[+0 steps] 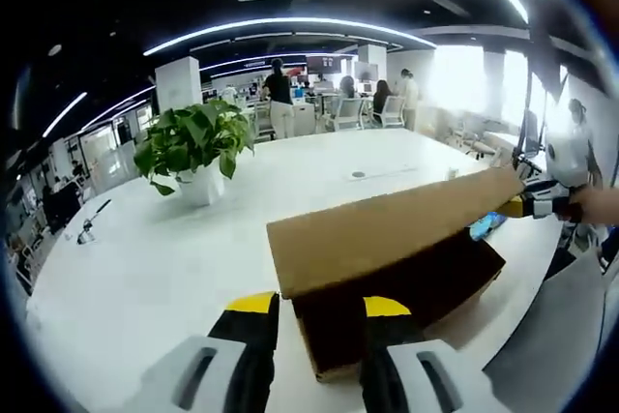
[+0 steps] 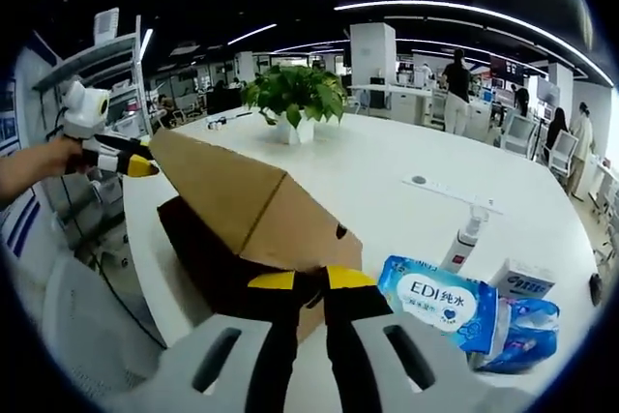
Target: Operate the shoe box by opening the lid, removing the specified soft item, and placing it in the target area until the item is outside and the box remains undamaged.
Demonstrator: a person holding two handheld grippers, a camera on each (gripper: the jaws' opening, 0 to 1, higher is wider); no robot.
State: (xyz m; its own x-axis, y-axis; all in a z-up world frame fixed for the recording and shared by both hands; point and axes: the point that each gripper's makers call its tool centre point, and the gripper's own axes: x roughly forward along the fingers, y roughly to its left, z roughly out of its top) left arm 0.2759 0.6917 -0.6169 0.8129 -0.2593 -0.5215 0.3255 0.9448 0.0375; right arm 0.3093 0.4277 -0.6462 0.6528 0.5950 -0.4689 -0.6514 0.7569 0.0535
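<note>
Across the white worktop (image 1: 145, 268), which is the biggest thing in sight, the cardboard shoe box (image 1: 406, 287) sits near the edge closest to the person, and everything else can be placed from it. Its lid (image 1: 387, 229) is raised at a slant, hinged along one long side, so the dark inside of the box shows beneath it; whatever soft item lies within cannot be made out.

Beyond the shoe box, further in on the worktop, stands a leafy potted plant (image 1: 193, 147) in a white pot. Beside the shoe box in the right gripper view lies a blue-and-white pack of wet wipes (image 2: 445, 302), with a second blue pack (image 2: 527, 331), a small white carton (image 2: 522, 282) and a slim white bottle (image 2: 466, 234) just past it.

At the near end of the shoe box, the left tongs (image 1: 319, 321) stand with their yellow-tipped jaws parted, released, one on either side of the box's corner. At the other end, the right tongs (image 2: 309, 282) have their jaws nearly together against the box's end wall; whether they pinch the cardboard cannot be told.
</note>
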